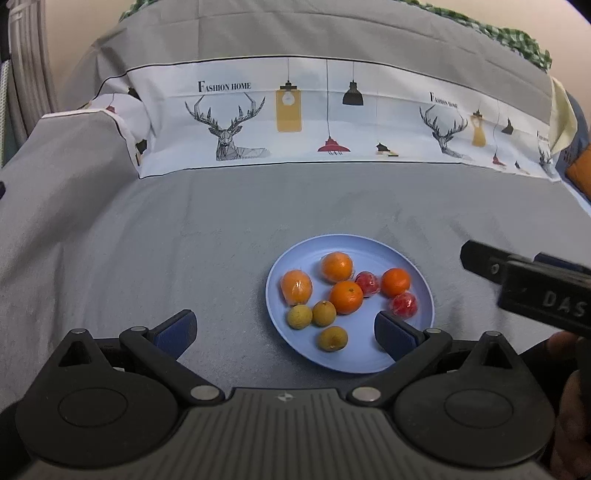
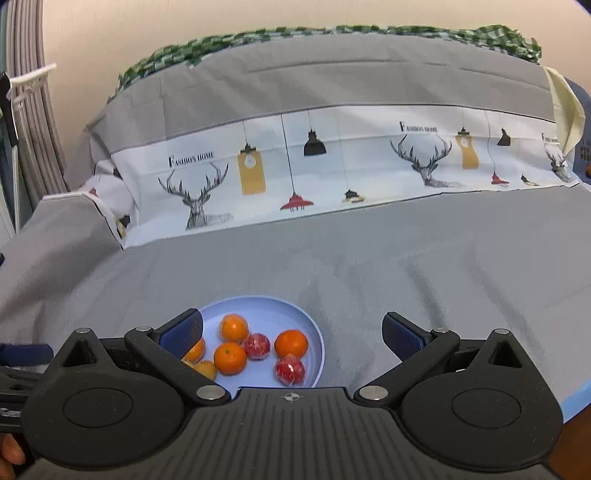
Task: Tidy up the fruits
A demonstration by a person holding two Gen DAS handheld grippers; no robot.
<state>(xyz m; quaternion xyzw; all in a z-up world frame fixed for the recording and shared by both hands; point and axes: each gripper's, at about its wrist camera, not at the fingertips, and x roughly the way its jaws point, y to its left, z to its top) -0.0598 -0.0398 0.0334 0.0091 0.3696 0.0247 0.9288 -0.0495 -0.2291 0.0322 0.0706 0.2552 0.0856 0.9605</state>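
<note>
A light blue plate [image 1: 369,360] lies on the grey cloth and holds several fruits: oranges [image 1: 345,296], two red wrapped fruits [image 1: 404,305] and three small yellow-brown fruits [image 1: 333,338]. My left gripper [image 1: 284,332] is open and empty, just in front of the plate, its right finger over the plate's near rim. My right gripper [image 2: 291,332] is open and empty above the plate [image 2: 317,363], where oranges [image 2: 229,357] and red fruits [image 2: 290,370] show. The right gripper's body [image 1: 535,284] shows at the right edge of the left view.
The grey cloth [image 1: 184,240] covers the whole surface. A white printed band with deer and lamps [image 1: 280,118] rises behind. A green checked cloth [image 2: 332,31] lies at the far top edge. An orange object [image 1: 580,170] sits at far right.
</note>
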